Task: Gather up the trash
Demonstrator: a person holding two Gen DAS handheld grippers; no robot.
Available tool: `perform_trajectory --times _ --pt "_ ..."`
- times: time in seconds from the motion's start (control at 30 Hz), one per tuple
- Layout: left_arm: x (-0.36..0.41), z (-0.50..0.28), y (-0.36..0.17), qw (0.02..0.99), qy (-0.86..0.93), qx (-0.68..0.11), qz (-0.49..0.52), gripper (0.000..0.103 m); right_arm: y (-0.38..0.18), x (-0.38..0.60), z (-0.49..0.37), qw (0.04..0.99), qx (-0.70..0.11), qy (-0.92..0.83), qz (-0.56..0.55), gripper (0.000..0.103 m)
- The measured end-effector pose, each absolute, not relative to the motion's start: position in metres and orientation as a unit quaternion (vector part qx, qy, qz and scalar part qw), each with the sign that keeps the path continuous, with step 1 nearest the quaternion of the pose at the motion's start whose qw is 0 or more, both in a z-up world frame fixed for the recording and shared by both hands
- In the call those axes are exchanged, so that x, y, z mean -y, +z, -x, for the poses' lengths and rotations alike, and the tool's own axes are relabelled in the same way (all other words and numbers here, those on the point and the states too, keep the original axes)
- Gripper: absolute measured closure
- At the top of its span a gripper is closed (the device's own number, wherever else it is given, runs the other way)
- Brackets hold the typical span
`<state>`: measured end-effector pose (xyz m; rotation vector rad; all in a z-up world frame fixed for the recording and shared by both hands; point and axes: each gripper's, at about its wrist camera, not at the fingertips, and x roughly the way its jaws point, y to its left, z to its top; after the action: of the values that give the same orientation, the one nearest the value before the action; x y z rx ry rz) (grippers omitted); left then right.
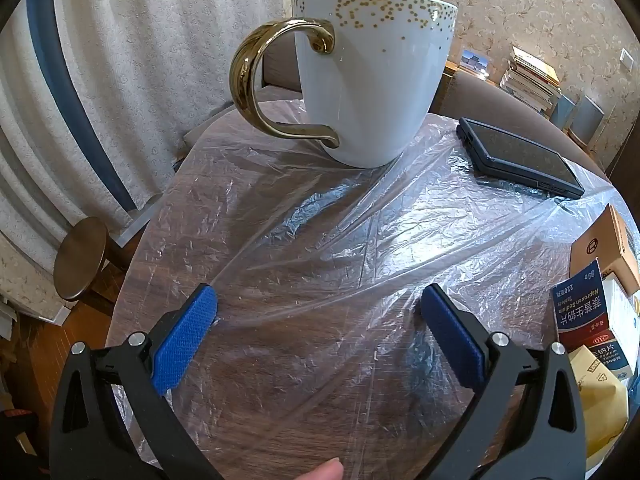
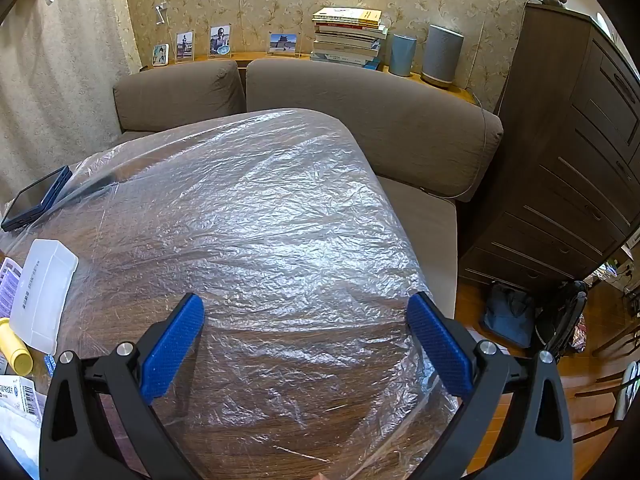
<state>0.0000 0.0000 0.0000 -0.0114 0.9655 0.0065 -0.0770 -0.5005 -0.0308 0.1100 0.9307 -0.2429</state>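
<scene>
A clear, crinkled plastic sheet lies spread over the round wooden table; it also shows in the right wrist view, draped over the table's right edge. My left gripper is open and empty, low over the sheet. My right gripper is open and empty above the sheet near the table's right edge. Medicine boxes and a brown carton lie at the right of the left view. A white box and a yellow tube lie at the left of the right view.
A white mug with a gold handle stands on the sheet ahead of my left gripper. A dark phone lies to its right, also in the right view. A brown sofa is behind the table, a dark dresser at right, a stool at left.
</scene>
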Motion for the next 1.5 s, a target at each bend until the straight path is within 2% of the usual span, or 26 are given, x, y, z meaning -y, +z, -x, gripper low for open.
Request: perform_trajectory --times 1.5 --pt "0.0 0.0011 -0.0008 0.886 0.009 -0.464 0.009 0.001 -0.0305 0.5005 0.0764 0.885 -0.447 -0.117 -0.053 0.004"
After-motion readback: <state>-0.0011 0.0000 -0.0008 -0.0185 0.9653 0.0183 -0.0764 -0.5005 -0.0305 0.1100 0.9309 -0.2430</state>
